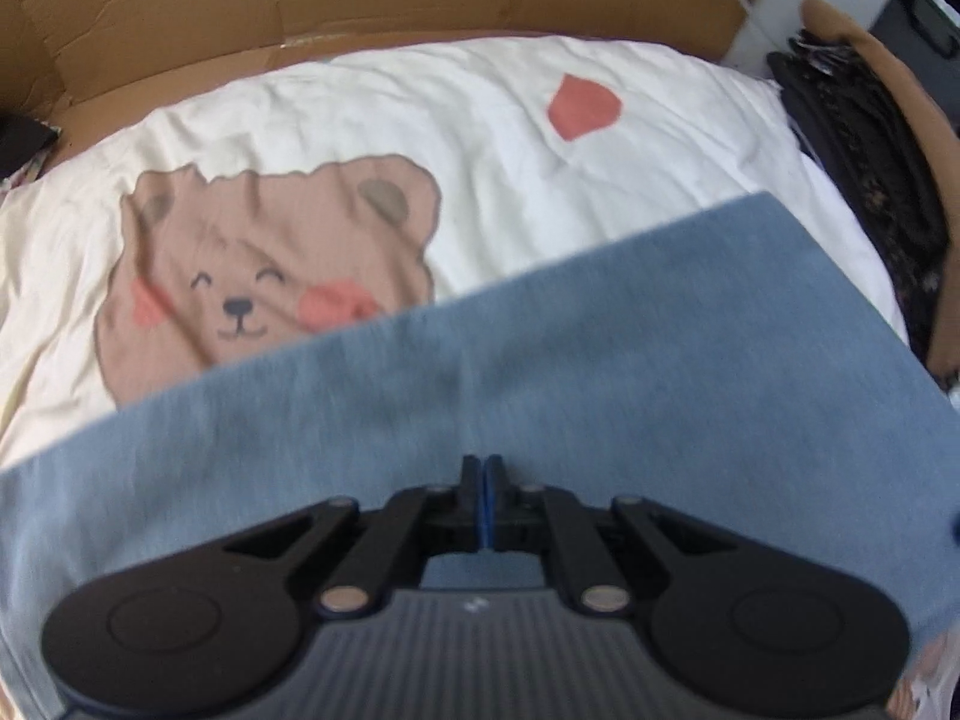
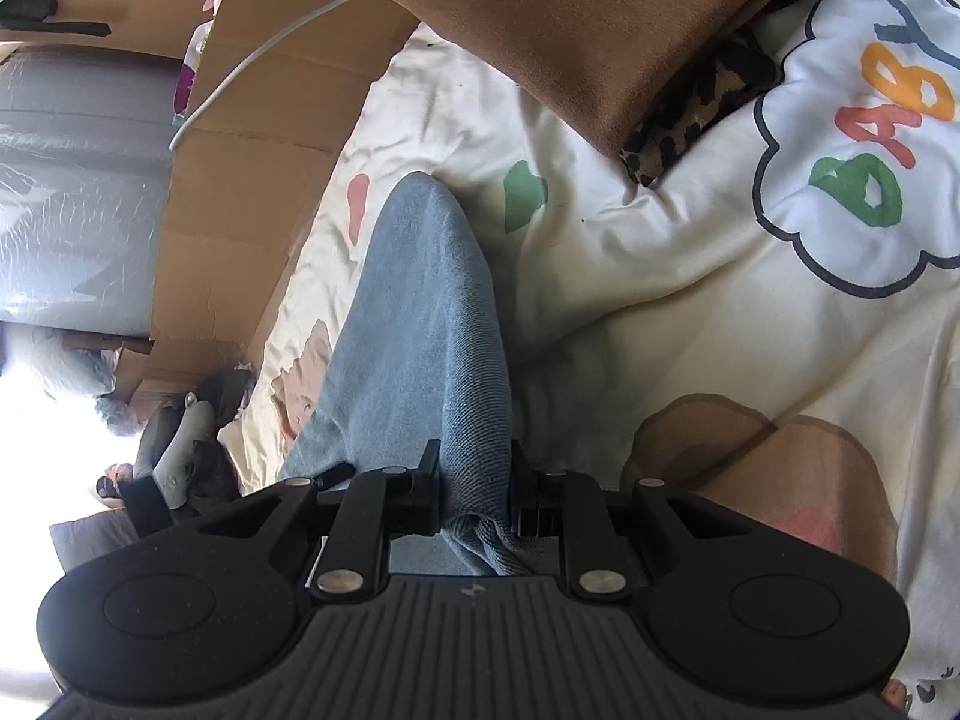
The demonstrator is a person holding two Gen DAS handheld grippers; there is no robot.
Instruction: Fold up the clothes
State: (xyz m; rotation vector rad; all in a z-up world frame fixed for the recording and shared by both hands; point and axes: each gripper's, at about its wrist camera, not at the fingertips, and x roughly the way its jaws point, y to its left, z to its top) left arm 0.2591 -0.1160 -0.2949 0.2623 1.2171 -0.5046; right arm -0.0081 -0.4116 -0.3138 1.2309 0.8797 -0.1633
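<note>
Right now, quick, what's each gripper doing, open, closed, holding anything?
Left gripper: closed, over the blue denim garment; whether cloth is pinched cannot be told.
Right gripper: closed on a bunched fold of the same denim.

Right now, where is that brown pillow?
In the right wrist view the brown pillow lies at the top of the bear-print bedsheet, on a leopard-print cushion, beyond the blue jeans.

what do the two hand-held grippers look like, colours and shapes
Both alike: the left hand-held gripper and right hand-held gripper are matte black, with a ribbed grey body, two round lobes, linkage bars on silver pins and a small pale logo. The left's pads have blue edging.
</note>
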